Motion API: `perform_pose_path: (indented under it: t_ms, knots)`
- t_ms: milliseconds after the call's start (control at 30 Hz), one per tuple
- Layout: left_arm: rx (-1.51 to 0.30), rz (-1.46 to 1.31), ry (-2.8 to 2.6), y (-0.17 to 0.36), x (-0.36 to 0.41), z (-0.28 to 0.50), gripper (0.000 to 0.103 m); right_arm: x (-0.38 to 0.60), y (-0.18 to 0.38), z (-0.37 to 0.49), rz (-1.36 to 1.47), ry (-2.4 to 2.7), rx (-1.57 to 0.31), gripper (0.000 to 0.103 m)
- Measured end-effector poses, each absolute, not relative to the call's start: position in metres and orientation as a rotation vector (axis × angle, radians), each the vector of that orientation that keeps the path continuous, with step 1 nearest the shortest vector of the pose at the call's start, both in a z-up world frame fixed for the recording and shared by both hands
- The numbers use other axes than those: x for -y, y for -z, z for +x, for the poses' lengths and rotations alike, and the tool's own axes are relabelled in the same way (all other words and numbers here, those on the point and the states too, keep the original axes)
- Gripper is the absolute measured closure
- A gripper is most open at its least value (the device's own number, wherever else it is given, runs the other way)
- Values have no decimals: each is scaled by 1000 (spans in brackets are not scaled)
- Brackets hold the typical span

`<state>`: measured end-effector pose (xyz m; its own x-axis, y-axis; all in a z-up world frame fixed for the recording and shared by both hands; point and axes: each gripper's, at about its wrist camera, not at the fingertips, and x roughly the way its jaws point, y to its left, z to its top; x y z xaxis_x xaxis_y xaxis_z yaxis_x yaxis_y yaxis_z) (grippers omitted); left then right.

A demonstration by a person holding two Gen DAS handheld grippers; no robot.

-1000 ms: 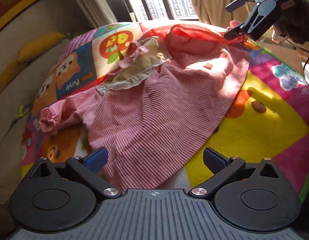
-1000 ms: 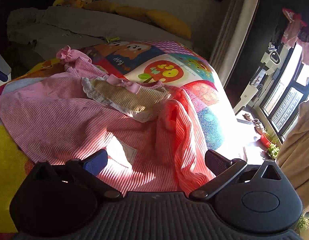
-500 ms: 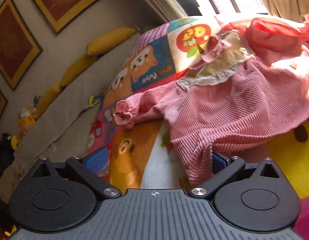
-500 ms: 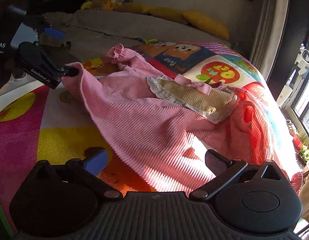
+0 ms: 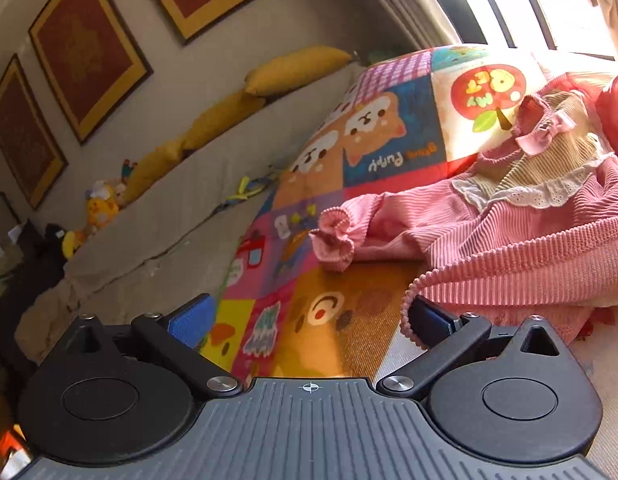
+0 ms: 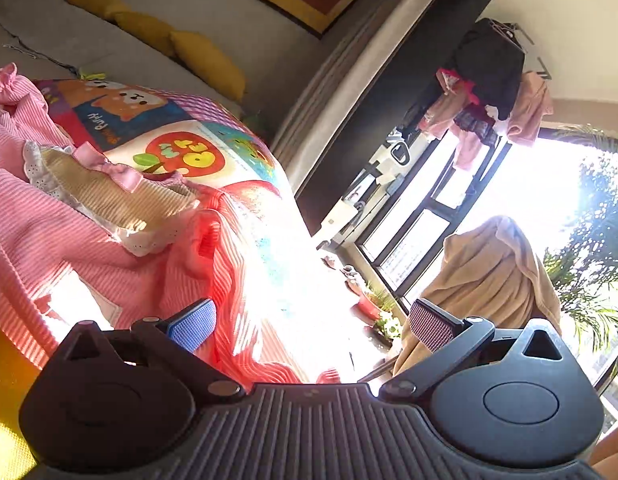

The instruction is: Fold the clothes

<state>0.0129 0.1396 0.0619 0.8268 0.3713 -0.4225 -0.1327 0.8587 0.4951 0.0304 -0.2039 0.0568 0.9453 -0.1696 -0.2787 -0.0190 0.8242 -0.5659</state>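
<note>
A pink ribbed child's dress (image 5: 505, 236) with a beige lace collar (image 5: 549, 168) and a pink bow lies on the patchwork play mat (image 5: 389, 152). Its ruffled sleeve cuff (image 5: 333, 240) points left. My left gripper (image 5: 309, 316) is open, low over the mat; the dress hem (image 5: 413, 300) drapes against its right finger (image 5: 433, 318). In the right wrist view the dress (image 6: 49, 240) spreads at the left, and its sunlit sleeve side (image 6: 229, 248) runs under my open right gripper (image 6: 311, 326). Nothing sits between either pair of pads.
A grey sofa (image 5: 177, 216) with yellow cushions (image 5: 297, 68) and soft toys borders the mat. Framed pictures hang above. On the right are bright windows (image 6: 489, 208), a tan draped cloth (image 6: 493, 276), hanging clothes (image 6: 489, 92) and potted plants.
The left gripper has swung left and lower along the hem, bringing the sofa and wall into view. The right gripper has turned toward the window, with the dress shifted to its left.
</note>
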Motion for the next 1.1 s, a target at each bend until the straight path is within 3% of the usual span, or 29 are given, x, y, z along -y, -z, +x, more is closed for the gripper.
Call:
perform_pose_path:
  t_ms: [200,367,633,833,1100]
  knots:
    - [-567,453,-283,-53,-139,15,0,218,-60,17,-342,-366,-627,0]
    - [-508,436,-308,-75,-137,23,0,178,-37,27,-434,-393,-693,0]
    - [-462,413,-322,-90,-136,26,0,220,-68,46,-448,186,-259,0]
    - [-538,406,-325,-65,-143,25,0,227,-36,36,-483,-20,-514,0]
    - [-576,410,-361,-54,-156,33,0,210,-13,56,-670,88,-466,0]
